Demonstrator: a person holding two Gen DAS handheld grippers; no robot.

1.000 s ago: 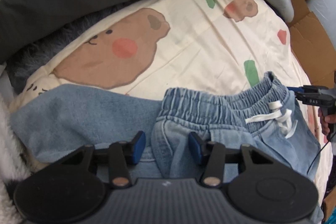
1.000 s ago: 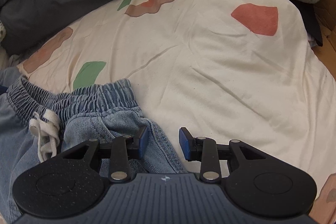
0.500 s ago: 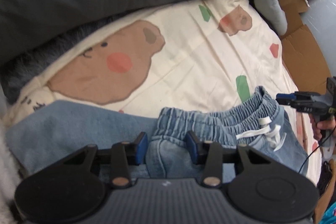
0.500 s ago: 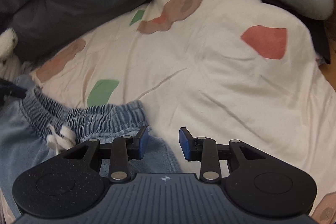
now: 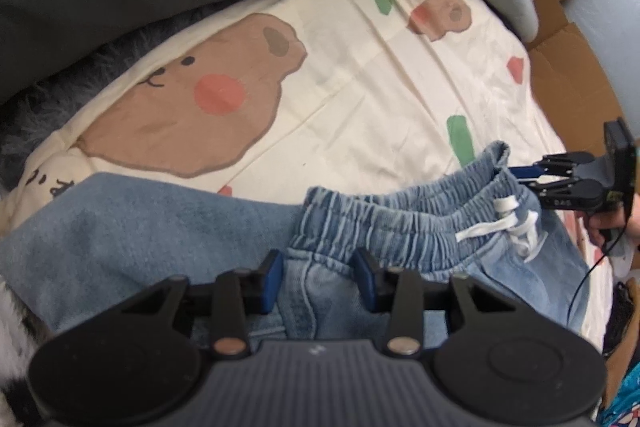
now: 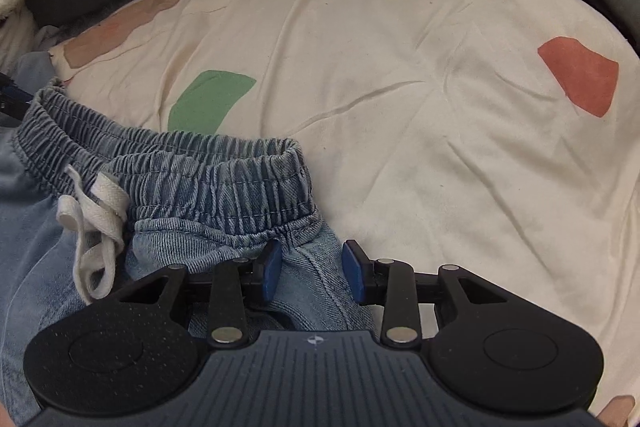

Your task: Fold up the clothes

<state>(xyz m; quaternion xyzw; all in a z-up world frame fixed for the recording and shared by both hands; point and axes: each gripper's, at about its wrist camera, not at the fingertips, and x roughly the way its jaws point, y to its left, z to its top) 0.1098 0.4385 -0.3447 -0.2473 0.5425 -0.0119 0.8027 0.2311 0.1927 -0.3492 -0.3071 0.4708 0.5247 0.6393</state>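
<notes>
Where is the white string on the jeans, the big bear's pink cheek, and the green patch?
white string (image 6: 96,223), right wrist view, on its knot.
pink cheek (image 5: 219,94), left wrist view, middle.
green patch (image 6: 208,99), right wrist view, middle.

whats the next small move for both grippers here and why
Probably shut both on the denim shorts. The left gripper and right gripper each sit with jaws open astride a fold of denim just below the elastic waistband, one at each end, so neither has a hold for folding yet.
</notes>
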